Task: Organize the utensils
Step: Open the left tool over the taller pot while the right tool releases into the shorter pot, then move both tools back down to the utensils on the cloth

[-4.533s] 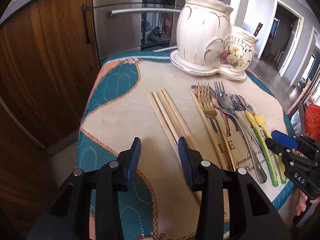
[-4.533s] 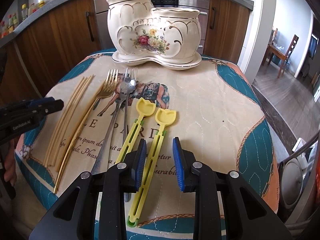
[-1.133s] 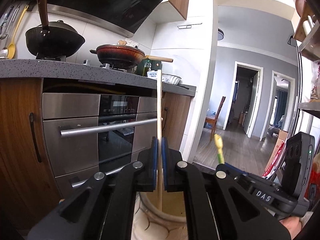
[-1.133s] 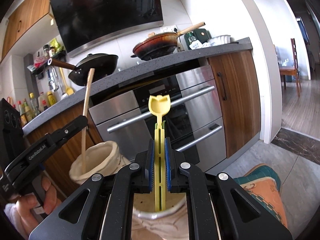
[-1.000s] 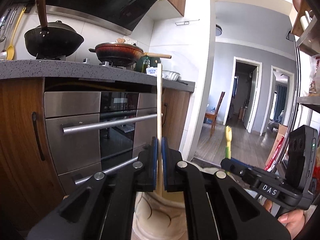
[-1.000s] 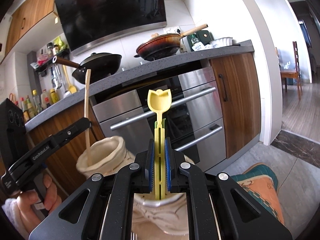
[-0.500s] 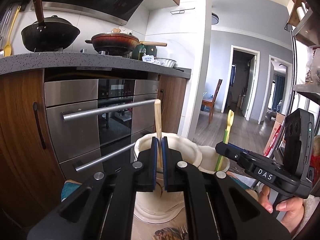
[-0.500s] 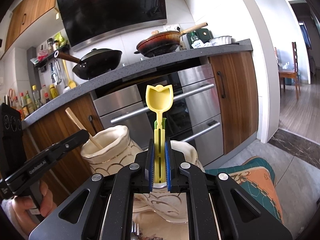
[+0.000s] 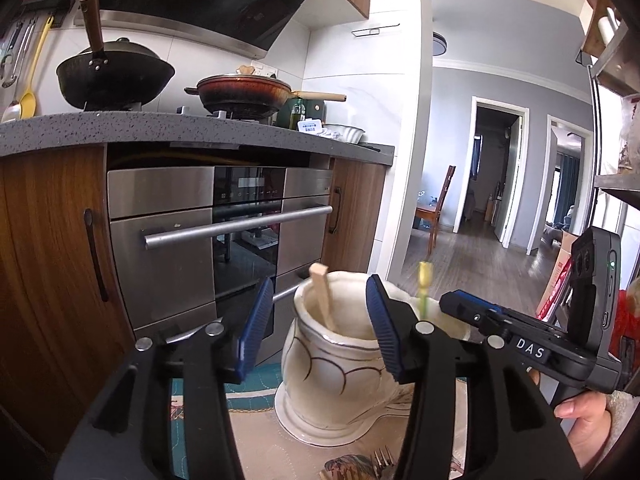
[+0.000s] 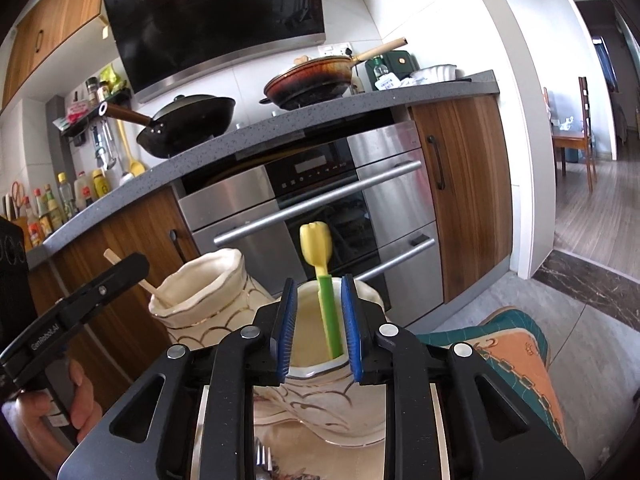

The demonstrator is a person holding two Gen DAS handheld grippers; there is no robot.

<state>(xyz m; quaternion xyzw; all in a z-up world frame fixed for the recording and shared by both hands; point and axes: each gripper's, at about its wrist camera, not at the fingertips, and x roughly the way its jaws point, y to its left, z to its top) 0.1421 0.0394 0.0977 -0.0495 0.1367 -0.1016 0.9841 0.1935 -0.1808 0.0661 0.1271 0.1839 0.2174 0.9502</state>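
above the holder, both grippers gape, left off chopstick, right off spoon; drop step done, next grab forks at 6 o'clock.

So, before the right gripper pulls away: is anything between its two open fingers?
Yes. In the right wrist view, the yellow-green utensil stands in the smaller jar, apart from both pads of the right gripper.

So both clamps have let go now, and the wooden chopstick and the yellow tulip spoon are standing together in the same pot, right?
Not quite. Both the left gripper and the right gripper are open, but the utensils are in separate pots: the right wrist view shows the chopstick in the taller pot and the yellow tulip spoon in the shorter pot beside it.
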